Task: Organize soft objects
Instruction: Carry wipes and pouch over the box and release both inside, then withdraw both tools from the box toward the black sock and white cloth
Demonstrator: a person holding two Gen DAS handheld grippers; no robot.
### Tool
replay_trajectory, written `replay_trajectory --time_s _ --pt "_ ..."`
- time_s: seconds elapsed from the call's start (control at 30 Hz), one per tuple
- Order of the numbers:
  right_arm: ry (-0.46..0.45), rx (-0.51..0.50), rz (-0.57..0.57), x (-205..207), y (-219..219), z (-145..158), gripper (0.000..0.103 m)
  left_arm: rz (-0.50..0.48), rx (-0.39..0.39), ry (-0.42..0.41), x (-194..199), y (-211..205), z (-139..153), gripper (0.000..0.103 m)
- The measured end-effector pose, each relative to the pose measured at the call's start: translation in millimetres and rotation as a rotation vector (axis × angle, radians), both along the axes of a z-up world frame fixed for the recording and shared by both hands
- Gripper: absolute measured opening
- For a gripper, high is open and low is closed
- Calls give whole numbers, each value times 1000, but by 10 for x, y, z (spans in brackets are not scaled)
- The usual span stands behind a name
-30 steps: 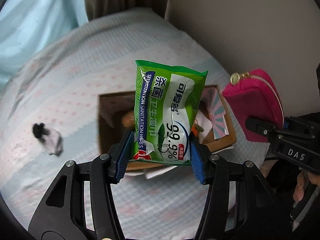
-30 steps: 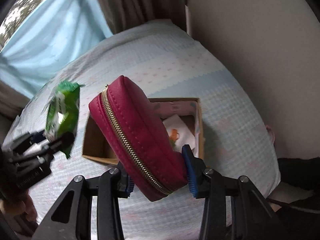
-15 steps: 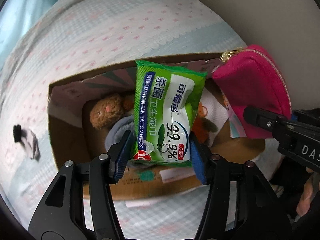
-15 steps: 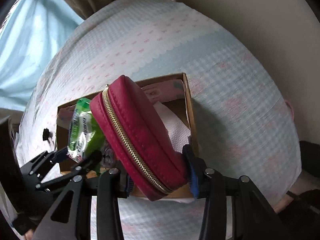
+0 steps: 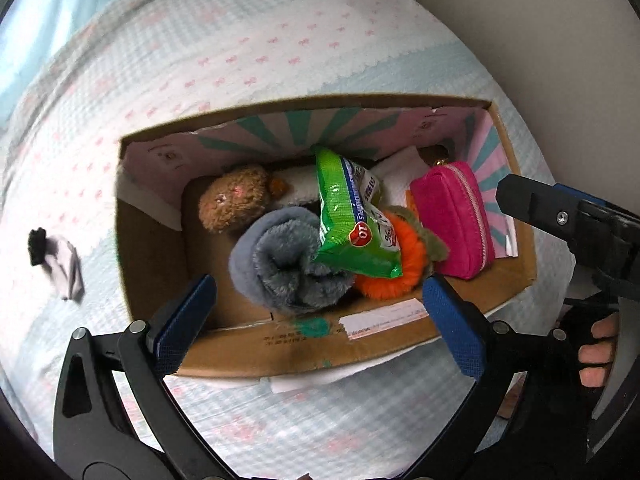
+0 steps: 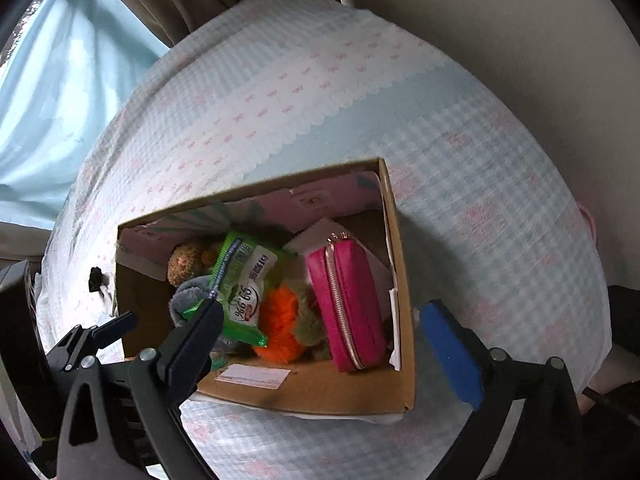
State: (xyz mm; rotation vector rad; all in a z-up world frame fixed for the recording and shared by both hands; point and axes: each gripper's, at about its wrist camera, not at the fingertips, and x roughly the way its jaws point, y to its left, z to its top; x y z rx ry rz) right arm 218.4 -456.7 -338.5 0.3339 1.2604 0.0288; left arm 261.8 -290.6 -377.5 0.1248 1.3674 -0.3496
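Observation:
A cardboard box sits on the bed. Inside lie a green wet-wipes pack, a pink zip pouch, a grey fleece roll, a brown plush and an orange plush. My left gripper is open and empty above the box's near wall. My right gripper is open and empty above the box's right part; it also shows in the left wrist view.
The bed has a light blue and pink patterned cover. A small grey and black cloth item lies left of the box. A curtain hangs at the far left. A beige wall runs along the right.
Both grippers opened. The wipes pack and the pink pouch dropped from them into the box. Both cameras moved closer over the box.

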Motion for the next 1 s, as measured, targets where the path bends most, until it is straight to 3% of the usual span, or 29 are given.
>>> replay_trajectory --time_s 0.47,0.77,1.0 --pt "-132 -39 5 -287 189 634 99 37 -44 -142 -271 310 771 102" --pt "-274 -88 -14 -707 488 1349 99 33 -89 -282 -651 697 1546 102" --pt "-382 -118 0 -1099 906 1879 99 90 -106 -393 -1032 1262 2138 103"
